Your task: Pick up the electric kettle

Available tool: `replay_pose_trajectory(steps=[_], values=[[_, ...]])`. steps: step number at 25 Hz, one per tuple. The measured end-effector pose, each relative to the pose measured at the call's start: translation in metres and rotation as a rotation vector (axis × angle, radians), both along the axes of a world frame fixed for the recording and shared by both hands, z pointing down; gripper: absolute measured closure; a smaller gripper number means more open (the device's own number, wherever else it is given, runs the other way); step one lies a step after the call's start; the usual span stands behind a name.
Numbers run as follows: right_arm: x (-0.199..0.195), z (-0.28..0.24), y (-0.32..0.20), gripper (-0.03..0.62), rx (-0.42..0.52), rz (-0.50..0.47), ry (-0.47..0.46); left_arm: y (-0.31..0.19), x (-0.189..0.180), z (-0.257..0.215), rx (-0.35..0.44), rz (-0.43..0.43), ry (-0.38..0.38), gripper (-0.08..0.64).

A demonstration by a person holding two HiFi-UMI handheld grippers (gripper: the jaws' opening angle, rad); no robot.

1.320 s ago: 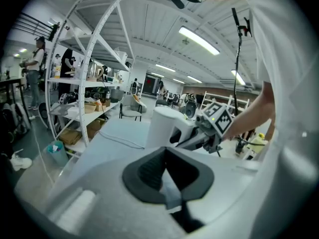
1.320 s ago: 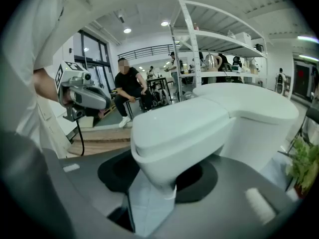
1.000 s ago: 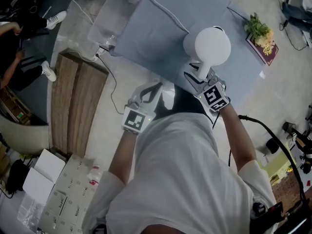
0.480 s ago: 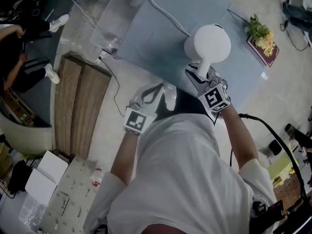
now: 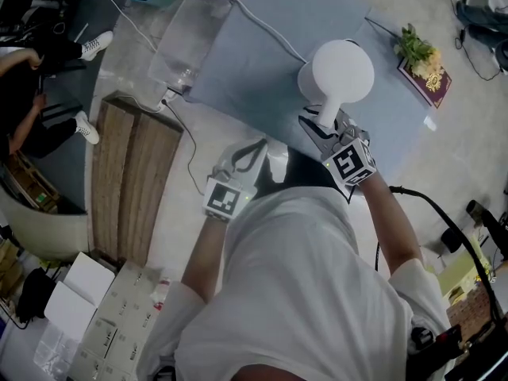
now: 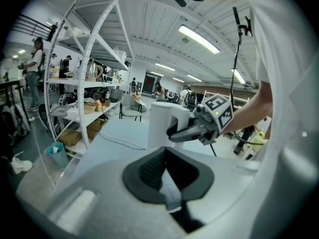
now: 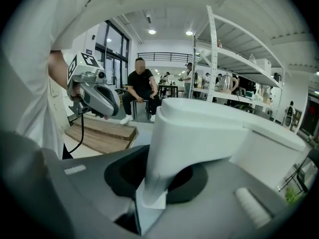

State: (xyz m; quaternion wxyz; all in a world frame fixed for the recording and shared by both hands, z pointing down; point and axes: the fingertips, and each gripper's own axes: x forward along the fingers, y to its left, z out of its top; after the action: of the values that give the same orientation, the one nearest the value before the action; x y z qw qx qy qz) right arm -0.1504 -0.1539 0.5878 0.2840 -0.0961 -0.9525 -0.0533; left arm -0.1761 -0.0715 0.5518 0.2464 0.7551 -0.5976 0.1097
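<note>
electric kettle [image 5: 341,71]: white, at the near right part of the pale blue tabletop [image 5: 262,70], handle turned toward the person.
right claw [image 5: 324,127]: jaws just closing in from a wider gape, now clamped on the kettle's handle [image 7: 167,148], seen wedged between the pads in the right gripper view.
left claw [image 5: 248,155]: jaws apart, nothing between them; held off the tabletop's near edge, well apart from the kettle, in the same place as a second ago.
change: grip made; kettle and right hand a shade farther up the head view than a second ago, probably the first of the lift.
kettle's foot: hidden behind the left gripper's body in the left gripper view; cannot tell whether clear of the tabletop yet.
power cord [image 5: 270,26]: white, running across the tabletop from the far side toward the kettle; likely tied to a base and meant to stay behind.
meaning for the task: grasp done, raising barely begun; a straight rise called for, with a handle-only hold leaving the body free to tip.
</note>
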Motion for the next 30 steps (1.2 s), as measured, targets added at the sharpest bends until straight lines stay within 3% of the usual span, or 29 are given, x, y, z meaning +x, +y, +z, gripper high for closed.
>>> replay_pose_trajectory(steps=[14, 30], values=[[0.017, -0.022, 0.001, 0.509, 0.016, 0.057, -0.013, 0.000, 0.004, -0.014, 0.016, 0.073, -0.035, 0.560], [0.058, -0.034, -0.028, 0.506, 0.037, 0.215, -0.015, -0.034, 0.031, -0.022, 0.042, 0.217, -0.037, 0.560]])
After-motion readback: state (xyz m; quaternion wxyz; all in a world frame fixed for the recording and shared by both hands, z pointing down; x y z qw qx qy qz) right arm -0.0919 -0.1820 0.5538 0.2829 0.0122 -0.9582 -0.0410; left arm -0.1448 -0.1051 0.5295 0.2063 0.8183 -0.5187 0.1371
